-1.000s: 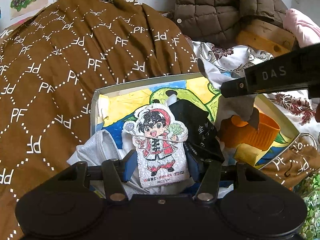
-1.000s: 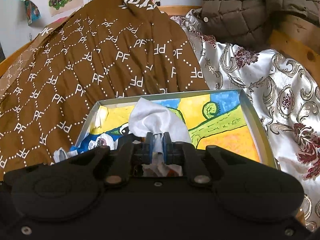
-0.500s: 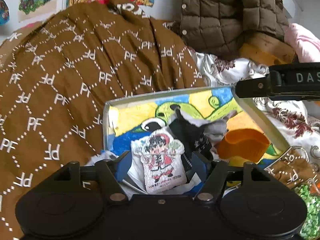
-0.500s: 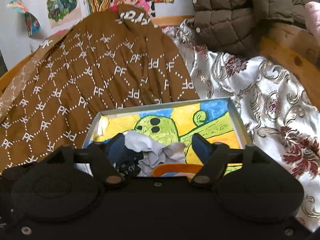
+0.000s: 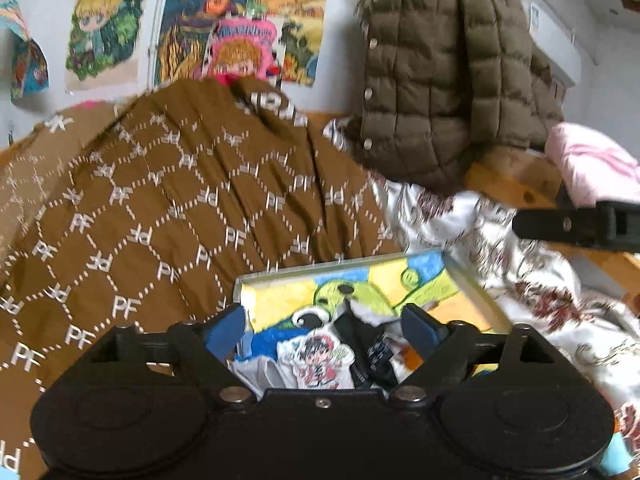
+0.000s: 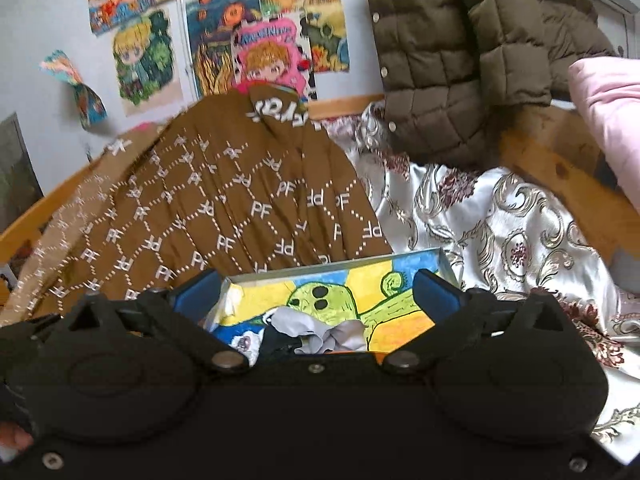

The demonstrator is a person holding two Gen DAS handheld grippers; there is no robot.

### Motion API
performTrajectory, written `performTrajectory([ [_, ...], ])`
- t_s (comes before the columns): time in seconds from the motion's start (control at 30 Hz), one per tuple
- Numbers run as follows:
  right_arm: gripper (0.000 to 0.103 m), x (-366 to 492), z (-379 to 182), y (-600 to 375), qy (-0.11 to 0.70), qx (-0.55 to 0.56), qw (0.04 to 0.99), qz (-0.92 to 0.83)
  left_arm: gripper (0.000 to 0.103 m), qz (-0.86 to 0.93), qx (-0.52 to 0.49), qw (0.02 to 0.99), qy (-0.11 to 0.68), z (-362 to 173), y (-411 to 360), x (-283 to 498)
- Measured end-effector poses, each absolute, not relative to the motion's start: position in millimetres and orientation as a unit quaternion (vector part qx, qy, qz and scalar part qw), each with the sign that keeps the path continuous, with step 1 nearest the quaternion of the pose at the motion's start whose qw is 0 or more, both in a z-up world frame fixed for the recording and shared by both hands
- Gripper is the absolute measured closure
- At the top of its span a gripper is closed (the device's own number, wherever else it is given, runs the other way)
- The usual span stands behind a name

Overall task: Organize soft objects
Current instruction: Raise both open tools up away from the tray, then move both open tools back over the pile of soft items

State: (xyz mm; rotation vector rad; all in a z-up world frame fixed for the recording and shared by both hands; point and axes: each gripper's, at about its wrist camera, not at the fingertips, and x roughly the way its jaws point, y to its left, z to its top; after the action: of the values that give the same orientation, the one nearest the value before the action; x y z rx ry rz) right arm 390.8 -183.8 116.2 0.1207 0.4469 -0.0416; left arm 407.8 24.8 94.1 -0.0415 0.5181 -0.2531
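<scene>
Both grippers, L (image 5: 323,326) & R (image 6: 316,294), jaws spread wide, gripping nothing, above painted tray (image 5: 472,286) holding cartoon plush (image 5: 318,362), black cloth (image 5: 370,354), grey rag (image 6: 316,326); brown PF quilt (image 5: 180,208) behind.

1. Brown cloth (image 5: 192,216) with white "PF" lattice.
2. Olive-brown quilted jacket (image 5: 436,80).
3. Silver-white fabric (image 6: 500,232) with maroon scrolls.
4. Tray (image 6: 447,266) lined in yellow, blue, green.
5. Pink bedding (image 6: 608,96).
</scene>
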Motion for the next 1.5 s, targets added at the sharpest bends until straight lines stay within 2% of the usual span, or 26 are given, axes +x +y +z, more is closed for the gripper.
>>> performTrajectory([
  [0.6, 0.001, 214, 197, -191, 0.158, 0.052, 0.986, 0.011, 0.002, -0.111, -0.038, 0.982, 0.145, 178, 26, 275],
  [0.97, 0.001, 84, 223, -166, 0.116, 0.018, 0.992, 0.055, 0.001, -0.102, -0.039, 0.987, 0.116, 193, 26, 168],
  [1.5, 0.001, -64, 182, -161, 0.099, -0.001, 0.993, 0.059, 0.001, -0.164, 0.047, 0.981, 0.098, 166, 9, 66],
])
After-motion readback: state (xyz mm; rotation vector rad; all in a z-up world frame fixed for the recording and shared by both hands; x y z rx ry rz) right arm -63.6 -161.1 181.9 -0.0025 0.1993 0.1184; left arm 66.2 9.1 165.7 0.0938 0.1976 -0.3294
